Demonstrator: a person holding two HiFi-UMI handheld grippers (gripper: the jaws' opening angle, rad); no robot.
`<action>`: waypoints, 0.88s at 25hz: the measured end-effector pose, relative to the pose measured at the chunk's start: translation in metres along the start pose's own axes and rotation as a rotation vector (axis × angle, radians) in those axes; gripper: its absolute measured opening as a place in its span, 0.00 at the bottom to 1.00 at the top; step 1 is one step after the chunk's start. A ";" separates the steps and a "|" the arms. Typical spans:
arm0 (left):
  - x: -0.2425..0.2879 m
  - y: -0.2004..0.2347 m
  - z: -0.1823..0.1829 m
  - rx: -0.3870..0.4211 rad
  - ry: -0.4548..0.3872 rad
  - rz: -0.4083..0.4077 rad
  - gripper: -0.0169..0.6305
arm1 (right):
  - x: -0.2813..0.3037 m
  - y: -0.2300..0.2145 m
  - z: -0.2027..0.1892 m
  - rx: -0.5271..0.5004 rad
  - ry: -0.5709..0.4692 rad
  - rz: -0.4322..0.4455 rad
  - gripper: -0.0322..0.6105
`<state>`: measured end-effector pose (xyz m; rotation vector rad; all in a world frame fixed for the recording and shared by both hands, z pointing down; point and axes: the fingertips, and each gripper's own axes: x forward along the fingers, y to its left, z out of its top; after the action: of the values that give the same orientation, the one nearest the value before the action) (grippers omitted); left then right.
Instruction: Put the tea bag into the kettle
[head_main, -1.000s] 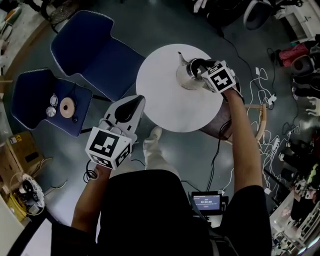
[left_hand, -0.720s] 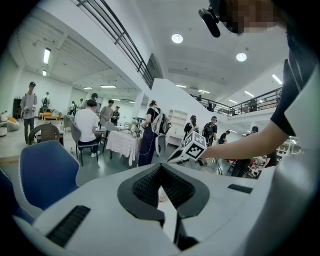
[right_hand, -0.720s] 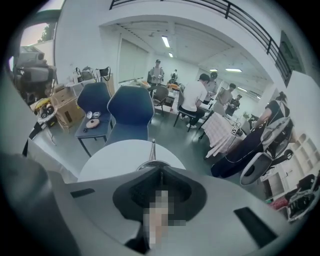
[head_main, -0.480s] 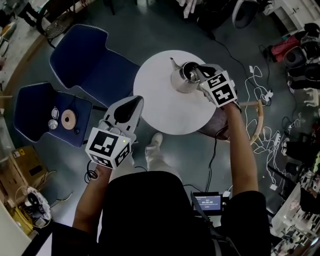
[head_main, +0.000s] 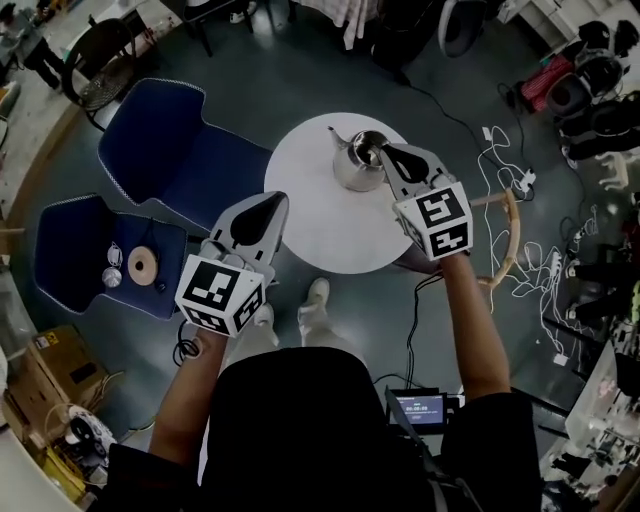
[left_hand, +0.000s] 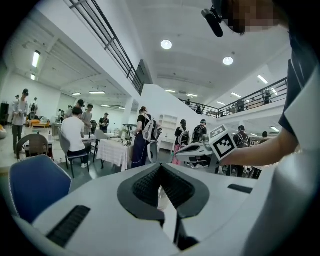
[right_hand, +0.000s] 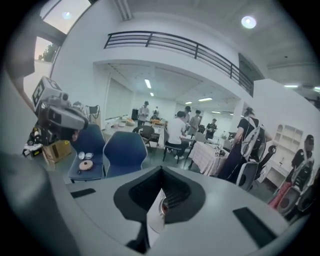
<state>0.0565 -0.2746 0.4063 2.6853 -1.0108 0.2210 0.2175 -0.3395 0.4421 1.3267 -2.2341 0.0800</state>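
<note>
silver in colour, saw the kettle (head_main: 357, 165) upright on the white table (head_main: 310, 225), right gripper (head_main: 386, 153) just above its open top, fingers pressed together, left gripper (head_main: 268, 201) near table edge, fingers together too.

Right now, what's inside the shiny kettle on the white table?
Only a dark opening shows at the top of the kettle. In the head view the right gripper covers part of that opening, so whether a tea bag lies inside cannot be seen.
</note>
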 end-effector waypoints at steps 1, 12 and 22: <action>-0.002 0.000 0.002 0.004 -0.004 -0.008 0.05 | -0.007 0.005 0.008 0.010 -0.027 -0.015 0.08; -0.041 0.002 0.022 0.044 -0.039 -0.104 0.05 | -0.058 0.074 0.067 0.120 -0.190 -0.073 0.08; -0.093 -0.002 0.031 0.083 -0.067 -0.180 0.05 | -0.100 0.135 0.110 0.167 -0.288 -0.161 0.08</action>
<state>-0.0098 -0.2241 0.3551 2.8562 -0.7871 0.1410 0.0978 -0.2241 0.3298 1.6963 -2.3869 0.0178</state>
